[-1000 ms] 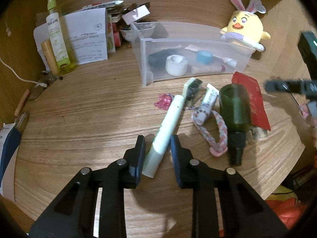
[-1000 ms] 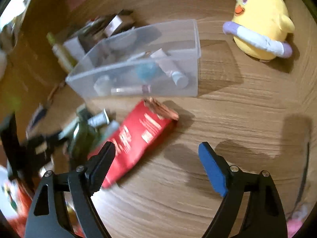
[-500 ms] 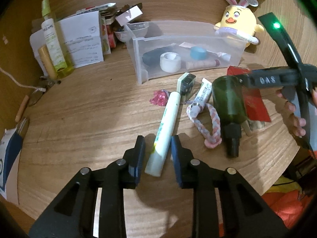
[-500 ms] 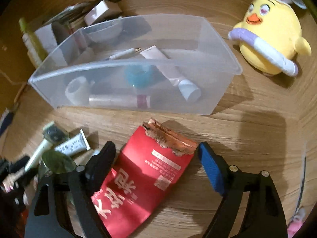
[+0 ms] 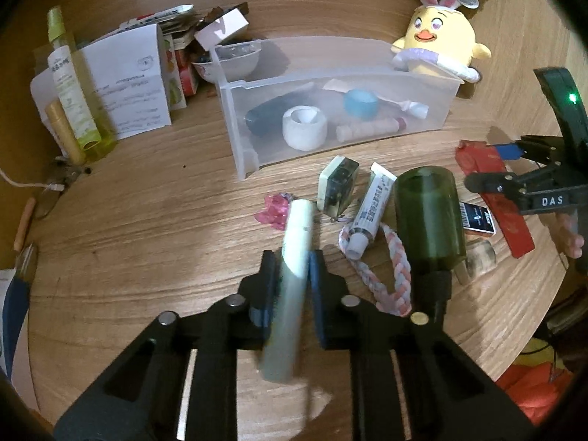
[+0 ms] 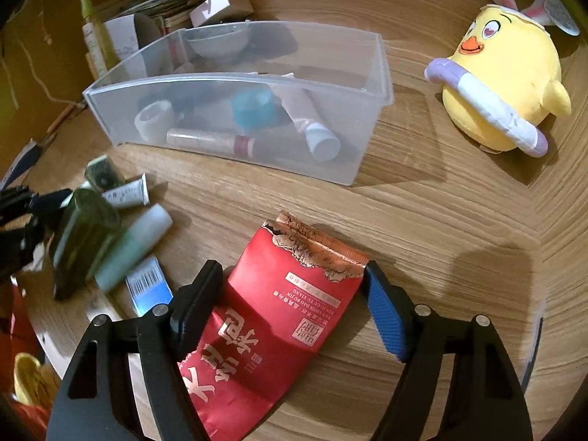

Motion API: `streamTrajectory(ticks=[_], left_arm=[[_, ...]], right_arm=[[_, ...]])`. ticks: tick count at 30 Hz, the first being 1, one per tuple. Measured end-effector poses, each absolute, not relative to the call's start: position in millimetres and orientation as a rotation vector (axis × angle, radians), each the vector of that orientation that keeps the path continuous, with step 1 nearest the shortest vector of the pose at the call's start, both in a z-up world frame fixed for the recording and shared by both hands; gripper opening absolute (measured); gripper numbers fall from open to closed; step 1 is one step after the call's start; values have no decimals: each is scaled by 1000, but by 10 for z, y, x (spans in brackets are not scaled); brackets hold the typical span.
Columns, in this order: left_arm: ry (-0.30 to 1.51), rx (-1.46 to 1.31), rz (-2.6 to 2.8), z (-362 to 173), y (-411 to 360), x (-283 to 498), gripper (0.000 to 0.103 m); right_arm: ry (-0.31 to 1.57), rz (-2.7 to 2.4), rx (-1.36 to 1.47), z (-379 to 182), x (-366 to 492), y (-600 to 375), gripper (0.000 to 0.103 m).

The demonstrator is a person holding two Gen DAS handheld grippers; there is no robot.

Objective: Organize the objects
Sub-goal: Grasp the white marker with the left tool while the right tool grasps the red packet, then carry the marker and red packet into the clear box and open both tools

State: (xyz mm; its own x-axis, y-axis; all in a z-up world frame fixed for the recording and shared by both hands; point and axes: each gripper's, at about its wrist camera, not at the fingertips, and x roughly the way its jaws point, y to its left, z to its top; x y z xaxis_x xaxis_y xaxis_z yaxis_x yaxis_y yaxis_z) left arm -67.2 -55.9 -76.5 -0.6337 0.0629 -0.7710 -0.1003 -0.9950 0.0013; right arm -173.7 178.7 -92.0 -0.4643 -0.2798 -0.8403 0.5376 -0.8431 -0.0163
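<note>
In front of the clear bin (image 5: 341, 77), on the side nearer the cameras, the left hand-held gripper (image 5: 292, 275) has just closed on the pale green tube (image 5: 294, 257), which was lying loose between its jaws a second ago; the tube looks tilted off the counter (image 5: 147, 220), though blur makes that uncertain. To the right, also before the bin, the right hand-held gripper (image 6: 290, 294) has been narrowing around the red pouch (image 6: 279, 312), pads seemingly not yet pressing. Both items seem bound for the bin.

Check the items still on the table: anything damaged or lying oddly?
Yes. The red packet between the right tool's fingers has a ragged, torn-open top edge. The dark green bottle lies on its side among loose clutter.
</note>
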Motion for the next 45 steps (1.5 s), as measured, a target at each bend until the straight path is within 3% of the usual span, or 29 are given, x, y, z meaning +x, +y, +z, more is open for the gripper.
streamTrajectory(ticks=[6, 13, 16, 18, 25, 45], left_arm=[[33, -1299, 2800, -763, -595, -592, 15], [-40, -1270, 2845, -708, -701, -573, 15], [-63, -1234, 2858, -642, -719, -563, 15], [-76, -1214, 2866, -596, -715, -562, 15], [-109, -1134, 2890, -401, -711, -578, 15], [-138, -903, 2938, 361, -619, -1068, 15]], right_arm=[[444, -2302, 1238, -903, -1646, 1843, 78], [256, -2457, 1327, -921, -1635, 1949, 82], [191, -2510, 1300, -905, -1583, 2028, 74], [199, -2533, 1278, -883, -1568, 2033, 51], [151, -2525, 1226, -786, -1561, 2072, 51], [33, -2552, 889, 196, -1816, 1865, 51]])
